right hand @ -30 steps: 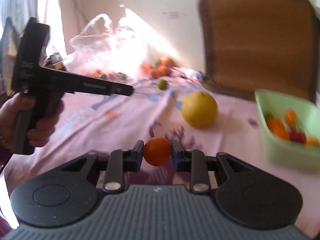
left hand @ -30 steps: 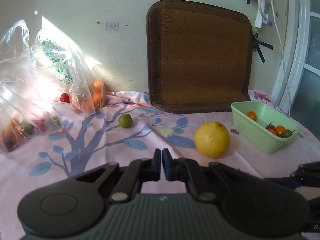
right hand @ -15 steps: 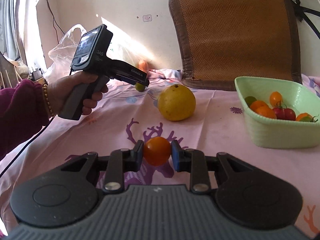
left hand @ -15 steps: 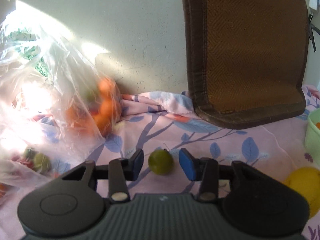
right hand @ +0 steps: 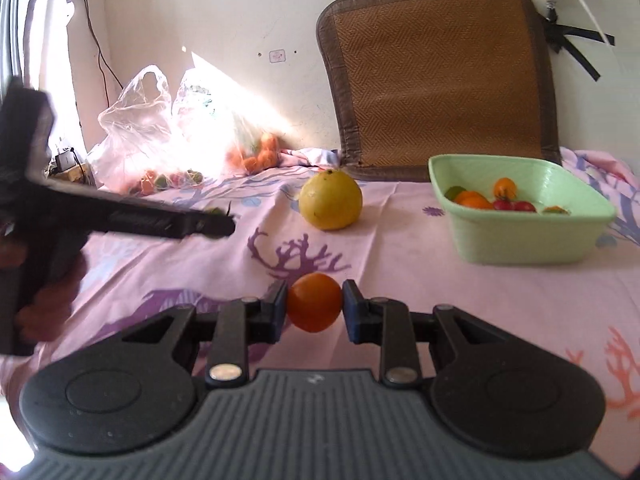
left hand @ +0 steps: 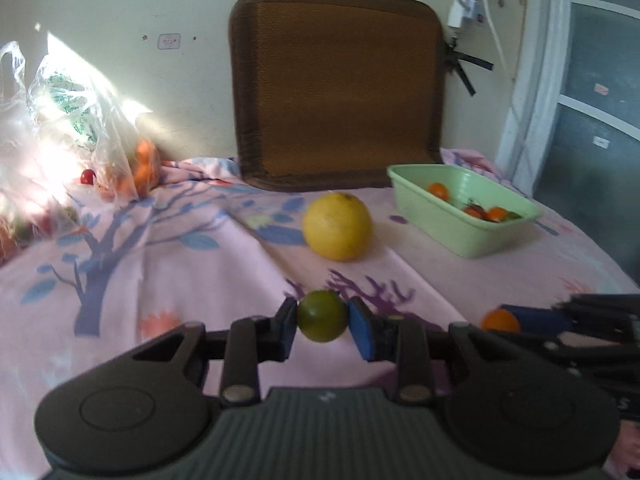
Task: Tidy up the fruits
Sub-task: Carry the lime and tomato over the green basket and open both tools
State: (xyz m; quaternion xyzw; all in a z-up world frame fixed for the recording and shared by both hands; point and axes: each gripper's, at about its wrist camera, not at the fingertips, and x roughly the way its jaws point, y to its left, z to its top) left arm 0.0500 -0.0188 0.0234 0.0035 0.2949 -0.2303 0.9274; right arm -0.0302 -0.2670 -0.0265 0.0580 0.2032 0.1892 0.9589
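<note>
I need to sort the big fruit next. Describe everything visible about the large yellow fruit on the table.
The large yellow fruit is round, matte and pale yellow with faint brown specks and a small dark stem scar on top. It rests alone on the pink patterned tablecloth, in front of the brown woven mat and left of the green tub. Nothing grips or touches it except the cloth, and it looks whole.

My left wrist camera looks forward and slightly down along its jaws, low over the counter (left hand: 168, 264), toward the back wall. My right wrist camera faces the same way from further right. Both share the yellow fruit (left hand: 337, 226), the green tub (left hand: 460, 232) and the brown mat (left hand: 340, 88).
</note>
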